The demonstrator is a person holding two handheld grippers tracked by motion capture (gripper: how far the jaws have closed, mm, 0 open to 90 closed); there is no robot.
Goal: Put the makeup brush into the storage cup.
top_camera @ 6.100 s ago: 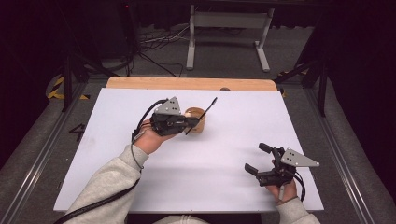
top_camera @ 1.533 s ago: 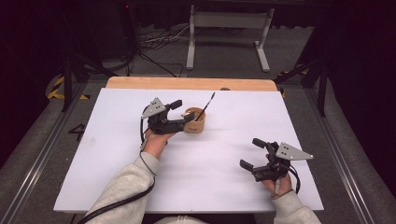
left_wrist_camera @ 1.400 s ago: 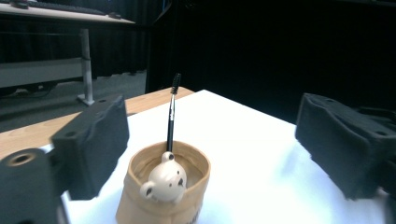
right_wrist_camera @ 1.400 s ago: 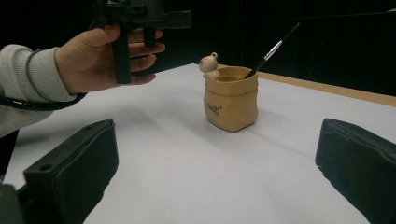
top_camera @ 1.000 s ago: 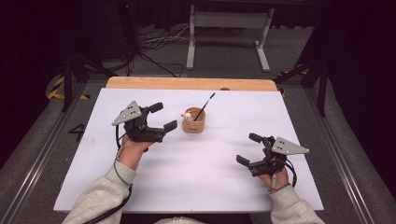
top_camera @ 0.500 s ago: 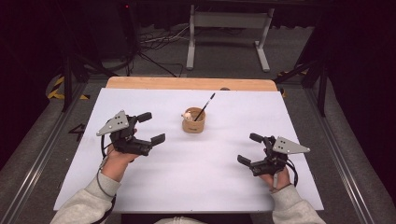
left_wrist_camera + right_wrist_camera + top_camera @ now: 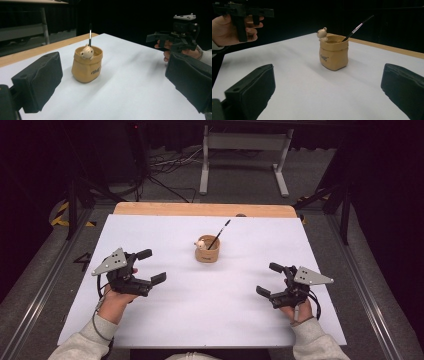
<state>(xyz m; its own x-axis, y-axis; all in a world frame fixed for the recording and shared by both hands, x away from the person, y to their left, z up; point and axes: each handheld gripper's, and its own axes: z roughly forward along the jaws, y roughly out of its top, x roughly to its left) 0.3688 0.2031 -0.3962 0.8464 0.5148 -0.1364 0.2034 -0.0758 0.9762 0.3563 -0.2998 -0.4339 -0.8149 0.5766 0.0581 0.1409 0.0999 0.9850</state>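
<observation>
Counting 1 tan pot (image 7: 207, 252) near the table (image 7: 150, 230) centre w/ 1 black brush (image 7: 219, 234) leaning in it, 1 small bear figure (image 7: 200, 243) on its rim. 2 grippers: left gripper (image 7: 151, 267) at the near left, jaws spread w/ nothing between, having just been opening; right gripper (image 7: 269, 279) at the near right, also spread & empty. Both well apart from the pot. Brush's lower end is hidden inside the pot; pot lettering too small to read

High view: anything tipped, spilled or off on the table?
Nothing stands out. The tan pot stands upright on the white table, the brush leaning inside it. Nothing spilled.
</observation>
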